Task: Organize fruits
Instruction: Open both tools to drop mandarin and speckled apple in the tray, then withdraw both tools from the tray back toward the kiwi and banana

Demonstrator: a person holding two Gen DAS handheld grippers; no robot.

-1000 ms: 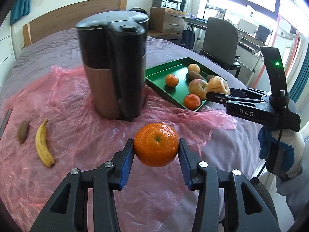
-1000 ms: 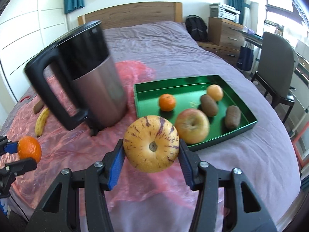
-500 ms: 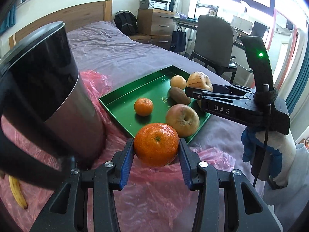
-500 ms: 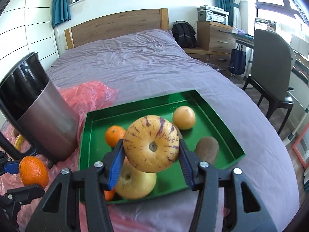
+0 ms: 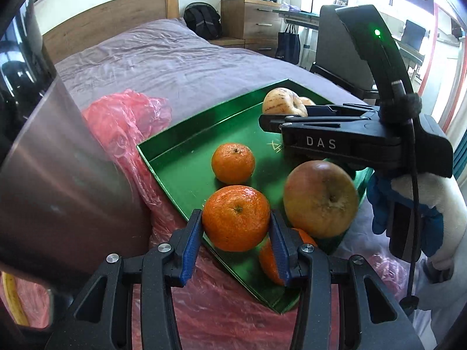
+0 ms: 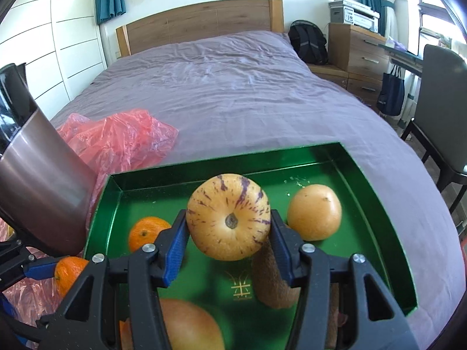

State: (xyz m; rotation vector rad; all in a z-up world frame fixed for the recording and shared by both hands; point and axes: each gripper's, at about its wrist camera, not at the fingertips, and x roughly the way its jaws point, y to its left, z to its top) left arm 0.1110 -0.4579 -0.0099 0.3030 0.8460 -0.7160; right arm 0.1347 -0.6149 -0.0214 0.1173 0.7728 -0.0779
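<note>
My left gripper (image 5: 235,227) is shut on a tangerine (image 5: 235,218) and holds it over the near corner of the green tray (image 5: 175,151). My right gripper (image 6: 229,227) is shut on a yellow melon with purple streaks (image 6: 228,216), held above the tray (image 6: 376,201); the melon (image 5: 281,103) and gripper also show in the left wrist view. Inside the tray lie a tangerine (image 5: 233,162), an apple (image 5: 321,198), another tangerine (image 5: 270,258) partly hidden behind my finger, a pale orange fruit (image 6: 314,212) and a kiwi (image 6: 270,280).
A steel kettle (image 5: 58,180) stands close on the left of the tray on a pink plastic bag (image 5: 125,116). A banana (image 5: 11,294) peeks out at the lower left. The purple bed (image 6: 233,87) stretches beyond; a chair (image 6: 437,93) and drawers (image 6: 359,49) stand to the right.
Both grippers have carried their fruit rightward and down, from beside the kettle to over the green tray. The tray now fills both views and the kettle has slid to the left edge.
</note>
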